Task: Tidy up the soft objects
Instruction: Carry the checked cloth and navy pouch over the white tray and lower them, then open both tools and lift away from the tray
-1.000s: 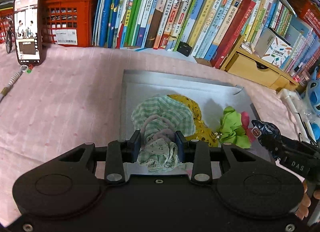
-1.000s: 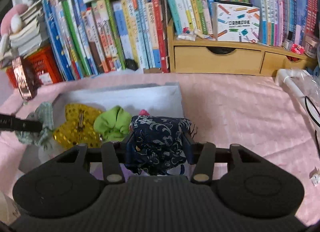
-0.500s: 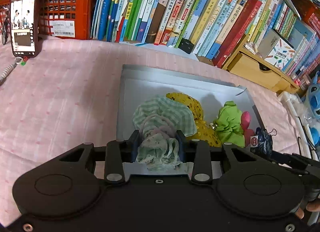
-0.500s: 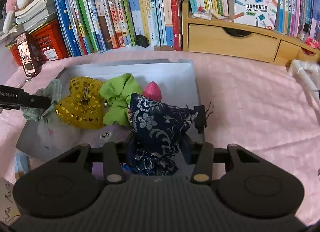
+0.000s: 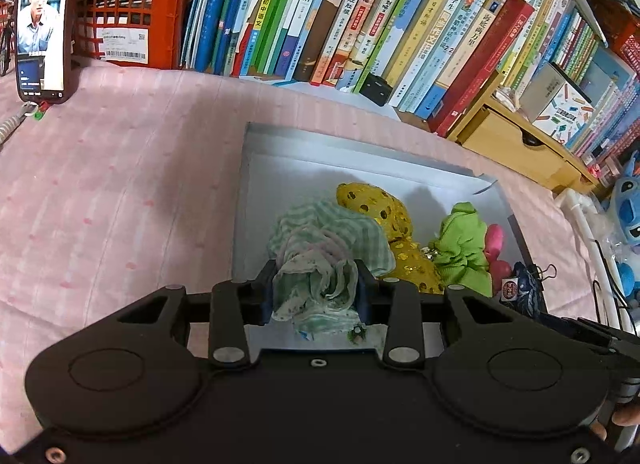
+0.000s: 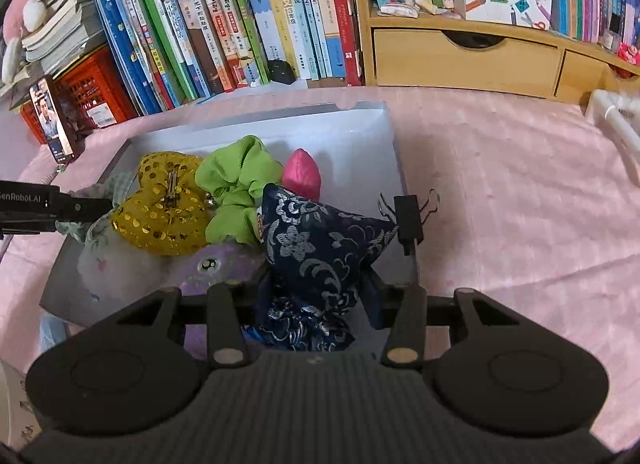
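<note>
A grey shallow box (image 5: 360, 151) (image 6: 360, 131) lies on the pink cloth. In it are a gold sequin bow (image 5: 380, 211) (image 6: 160, 215), a green scrunchie (image 5: 460, 244) (image 6: 236, 183) and a pink soft piece (image 5: 495, 238) (image 6: 304, 175). My left gripper (image 5: 316, 292) is shut on a green checked cloth (image 5: 320, 252), held over the box's near left part. My right gripper (image 6: 316, 292) is shut on a dark blue floral pouch (image 6: 320, 248) over the box's near right corner. A purple plush (image 6: 224, 264) and a white soft item (image 6: 112, 264) lie below.
Books (image 5: 360, 15) (image 6: 220, 23) stand in a row behind the box. A red crate (image 5: 120, 23) and a phone (image 5: 42, 19) stand at the back left. A wooden drawer unit (image 6: 460, 55) is at the back right. A black binder clip (image 6: 408, 215) sits on the box's right rim.
My right gripper has carried the blue pouch forward and down over the box's right corner. My left gripper has kept hold of the checked cloth and risen slightly.
</note>
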A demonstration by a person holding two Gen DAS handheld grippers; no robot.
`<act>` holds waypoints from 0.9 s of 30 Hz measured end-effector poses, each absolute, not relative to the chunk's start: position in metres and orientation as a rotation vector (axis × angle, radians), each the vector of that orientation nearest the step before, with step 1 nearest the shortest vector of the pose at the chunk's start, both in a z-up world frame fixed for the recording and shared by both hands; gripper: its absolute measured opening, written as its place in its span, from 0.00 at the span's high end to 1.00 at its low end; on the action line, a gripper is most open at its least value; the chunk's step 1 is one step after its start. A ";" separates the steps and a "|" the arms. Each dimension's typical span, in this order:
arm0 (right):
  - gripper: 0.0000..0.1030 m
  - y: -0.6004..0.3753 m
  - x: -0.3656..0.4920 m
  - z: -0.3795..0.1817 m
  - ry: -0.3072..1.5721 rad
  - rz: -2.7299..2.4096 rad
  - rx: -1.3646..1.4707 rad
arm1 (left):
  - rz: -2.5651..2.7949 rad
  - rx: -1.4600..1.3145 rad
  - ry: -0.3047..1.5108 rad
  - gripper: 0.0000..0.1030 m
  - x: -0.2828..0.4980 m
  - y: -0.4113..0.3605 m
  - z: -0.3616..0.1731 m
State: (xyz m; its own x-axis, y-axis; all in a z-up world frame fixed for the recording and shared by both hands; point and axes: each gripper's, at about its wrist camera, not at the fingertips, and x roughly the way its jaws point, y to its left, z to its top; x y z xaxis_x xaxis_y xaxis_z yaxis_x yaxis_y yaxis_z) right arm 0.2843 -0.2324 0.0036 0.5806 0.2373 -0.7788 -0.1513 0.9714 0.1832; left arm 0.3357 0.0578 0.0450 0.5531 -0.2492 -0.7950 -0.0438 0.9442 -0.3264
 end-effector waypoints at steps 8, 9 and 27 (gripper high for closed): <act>0.32 -0.235 0.279 0.012 0.898 0.233 0.110 | -0.162 -0.258 0.941 0.29 0.321 0.050 0.062; 0.32 -0.235 0.278 0.014 0.893 0.235 0.107 | -0.160 -0.241 0.932 0.28 0.319 0.049 0.064; 0.19 -0.256 0.203 0.068 0.664 0.301 0.086 | -0.184 -0.161 0.724 0.16 0.223 0.064 0.110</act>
